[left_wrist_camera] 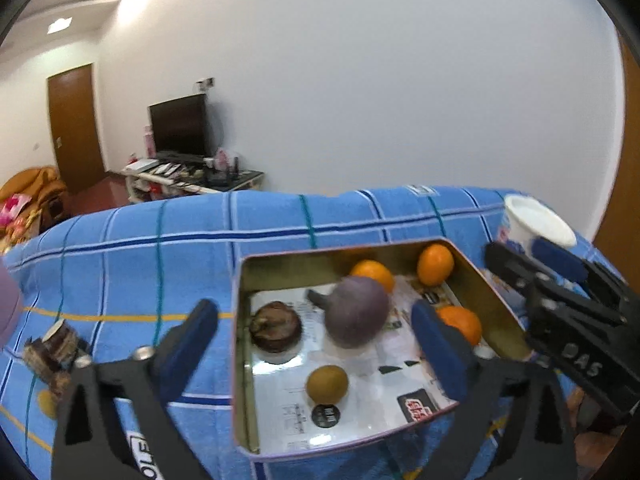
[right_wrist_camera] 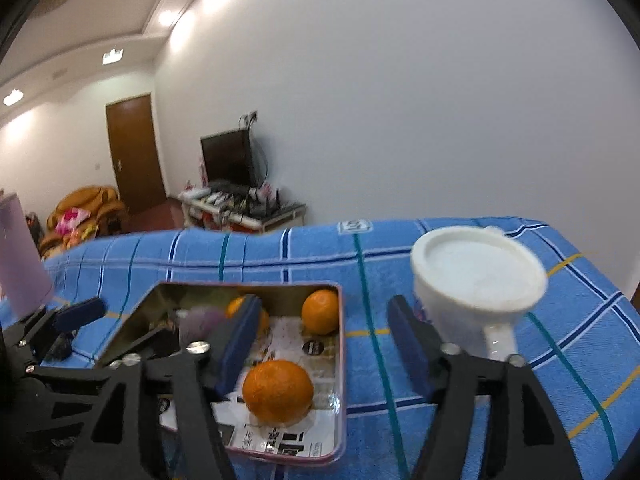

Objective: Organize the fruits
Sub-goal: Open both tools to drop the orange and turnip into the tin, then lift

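A metal tin tray [left_wrist_camera: 239,320] lies on the blue checked cloth. It holds a dark brown fruit [left_wrist_camera: 276,326], a blurred purple fruit [left_wrist_camera: 356,312], a small green-brown fruit [left_wrist_camera: 327,384] and three oranges [left_wrist_camera: 435,264]. My left gripper [left_wrist_camera: 313,312] stands wide open over the tray; the purple fruit sits between its blue pads without touching either. My right gripper [right_wrist_camera: 323,304] is open above the tray's right side, over the nearest orange [right_wrist_camera: 278,392], with its pads clear of that fruit. In the right wrist view the purple fruit [right_wrist_camera: 200,320] is half hidden behind a finger.
A white cup [right_wrist_camera: 480,280] stands on the cloth right of the tray [right_wrist_camera: 340,360]. A pink cup [right_wrist_camera: 20,248] is at the far left. A brown wrapped item [left_wrist_camera: 52,348] lies left of the tray. The cloth [left_wrist_camera: 160,240] drops off at its far edge.
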Demonstrator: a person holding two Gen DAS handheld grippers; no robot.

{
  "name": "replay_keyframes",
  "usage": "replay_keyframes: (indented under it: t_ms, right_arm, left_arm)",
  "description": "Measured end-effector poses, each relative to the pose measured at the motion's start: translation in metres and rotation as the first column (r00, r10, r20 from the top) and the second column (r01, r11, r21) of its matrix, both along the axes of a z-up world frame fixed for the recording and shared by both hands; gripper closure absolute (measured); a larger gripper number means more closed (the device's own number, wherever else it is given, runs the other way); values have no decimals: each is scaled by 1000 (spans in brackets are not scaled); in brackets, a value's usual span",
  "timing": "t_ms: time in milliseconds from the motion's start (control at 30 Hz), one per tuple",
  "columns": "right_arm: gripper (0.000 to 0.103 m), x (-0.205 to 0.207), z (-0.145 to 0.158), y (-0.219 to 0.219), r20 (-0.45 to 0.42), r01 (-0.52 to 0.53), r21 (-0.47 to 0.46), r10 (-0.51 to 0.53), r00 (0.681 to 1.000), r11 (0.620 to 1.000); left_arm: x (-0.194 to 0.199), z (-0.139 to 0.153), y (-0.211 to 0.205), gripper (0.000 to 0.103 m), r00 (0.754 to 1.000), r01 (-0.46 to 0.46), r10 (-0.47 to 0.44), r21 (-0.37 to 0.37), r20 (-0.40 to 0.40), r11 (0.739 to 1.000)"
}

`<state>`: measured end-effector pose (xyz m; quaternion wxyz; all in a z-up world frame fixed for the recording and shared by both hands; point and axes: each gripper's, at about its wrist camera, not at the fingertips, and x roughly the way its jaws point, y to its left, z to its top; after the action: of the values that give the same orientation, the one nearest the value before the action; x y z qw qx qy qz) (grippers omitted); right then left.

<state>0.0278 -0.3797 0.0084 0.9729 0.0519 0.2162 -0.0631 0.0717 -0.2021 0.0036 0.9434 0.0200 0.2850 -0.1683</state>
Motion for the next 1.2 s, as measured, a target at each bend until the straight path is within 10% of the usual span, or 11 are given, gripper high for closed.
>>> replay_keyframes:
  t_ms: [1200]
  right_arm:
    - [20, -45, 9, 17, 194, 80, -12, -76, 978, 997]
  left_arm:
    - [-43, -3, 58, 0, 980, -148, 129, 124, 149, 981]
